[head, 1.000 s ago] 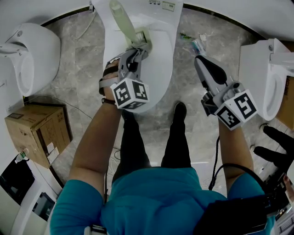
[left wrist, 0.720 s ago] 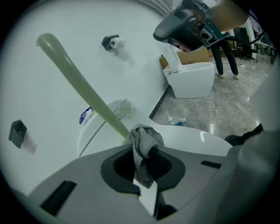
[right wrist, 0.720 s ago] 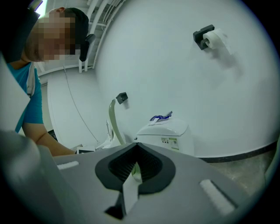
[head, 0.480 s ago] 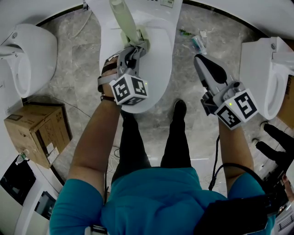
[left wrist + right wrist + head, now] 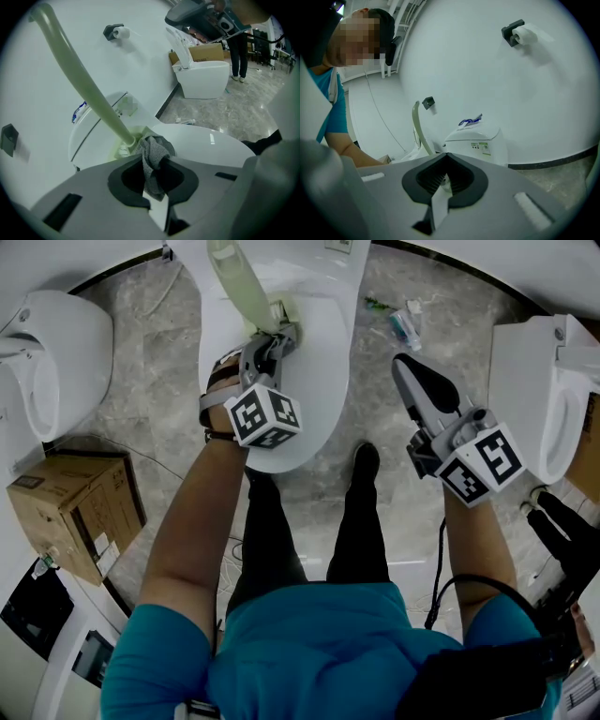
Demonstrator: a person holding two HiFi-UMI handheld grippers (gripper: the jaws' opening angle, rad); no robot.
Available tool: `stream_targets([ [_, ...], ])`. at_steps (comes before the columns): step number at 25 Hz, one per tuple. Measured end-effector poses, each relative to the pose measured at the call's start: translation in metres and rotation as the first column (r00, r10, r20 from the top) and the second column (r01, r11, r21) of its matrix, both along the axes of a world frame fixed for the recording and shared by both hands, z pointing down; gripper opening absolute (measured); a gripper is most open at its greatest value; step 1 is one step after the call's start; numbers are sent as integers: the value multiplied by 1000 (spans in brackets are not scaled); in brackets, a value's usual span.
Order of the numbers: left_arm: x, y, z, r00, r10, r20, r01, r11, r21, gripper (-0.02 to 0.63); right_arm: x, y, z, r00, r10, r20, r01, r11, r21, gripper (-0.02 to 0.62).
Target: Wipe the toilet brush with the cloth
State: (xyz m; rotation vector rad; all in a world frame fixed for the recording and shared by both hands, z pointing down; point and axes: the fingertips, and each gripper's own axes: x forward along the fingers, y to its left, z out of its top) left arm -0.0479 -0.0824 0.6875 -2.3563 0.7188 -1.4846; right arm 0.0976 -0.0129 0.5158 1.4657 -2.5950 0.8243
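While the left gripper [image 5: 277, 338] pinches the crumpled grey cloth [image 5: 154, 152] against the pale green curved toilet brush [image 5: 84, 89] at twelve o'clock, slide it upward with steady pressure. The right gripper [image 5: 412, 371], pressed together and empty at three o'clock, might steady the brush, because its support is not clear from here.

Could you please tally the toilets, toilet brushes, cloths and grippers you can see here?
Toilets: 3, the left toilet, the middle toilet and the right toilet
Toilet brush: 1
Cloth: 1
Grippers: 2, the left gripper and the right gripper
Total: 7
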Motion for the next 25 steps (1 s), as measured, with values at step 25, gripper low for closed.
stream_targets([
  [25, -40, -37, -328, 473, -381, -794, 33, 909, -416, 38, -41, 14, -134, 1000, 15, -25, -13, 999, 51, -3],
])
